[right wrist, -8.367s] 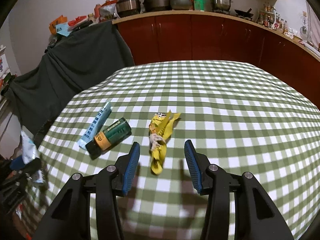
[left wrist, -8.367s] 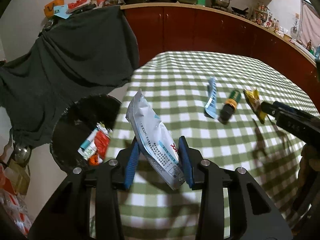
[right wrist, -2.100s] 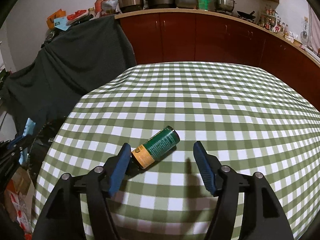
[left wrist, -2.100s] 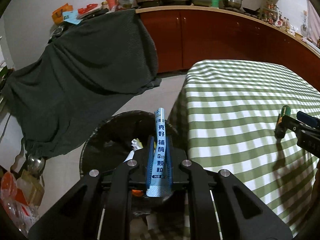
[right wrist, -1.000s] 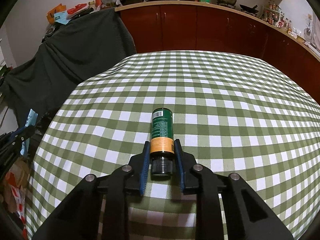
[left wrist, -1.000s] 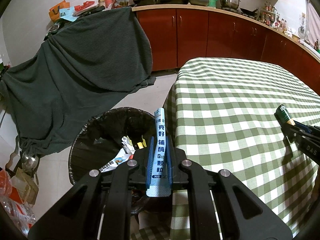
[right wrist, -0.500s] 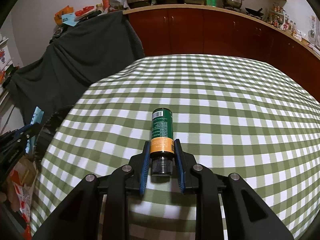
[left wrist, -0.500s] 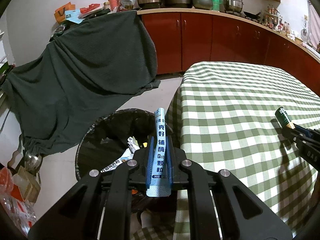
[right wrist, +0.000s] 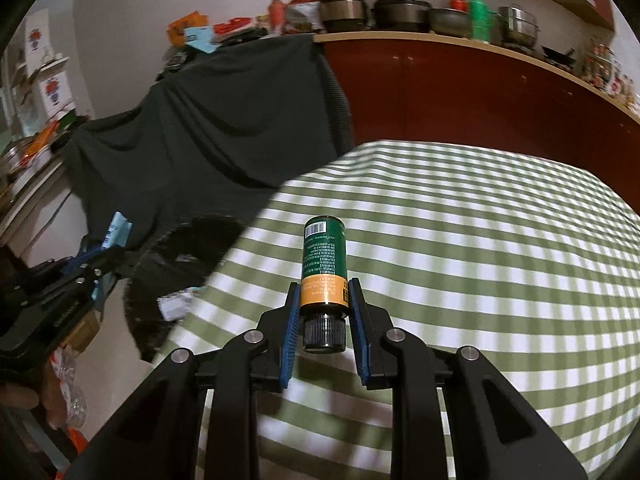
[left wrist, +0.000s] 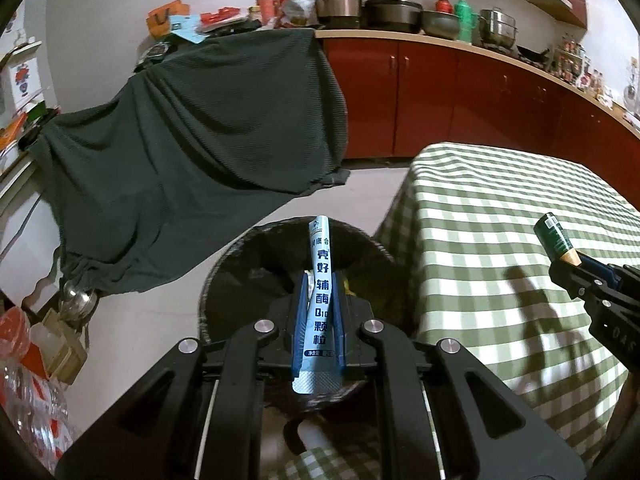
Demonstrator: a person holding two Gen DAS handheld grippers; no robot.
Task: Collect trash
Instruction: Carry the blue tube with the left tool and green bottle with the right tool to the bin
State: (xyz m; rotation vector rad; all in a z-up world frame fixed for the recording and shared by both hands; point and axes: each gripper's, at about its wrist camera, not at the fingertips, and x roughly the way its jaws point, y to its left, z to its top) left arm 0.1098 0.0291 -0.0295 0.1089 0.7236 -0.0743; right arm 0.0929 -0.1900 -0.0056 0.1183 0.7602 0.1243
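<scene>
We hold the blue sachet (left wrist: 318, 304) pinched in our left tool (left wrist: 318, 320) above the bin (left wrist: 224, 264) for dropping, the right tool (right wrist: 324, 320) clamping the green bottle (right wrist: 324, 268).

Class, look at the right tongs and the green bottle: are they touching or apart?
Touching. The right wrist view shows the right tongs shut on the green bottle, both blue pads pressed against its orange band near the black cap, lifted above the checked tablecloth.

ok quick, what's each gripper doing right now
left gripper: shut on a light blue stick sachet.
right gripper: shut on a small green and orange bottle.
</scene>
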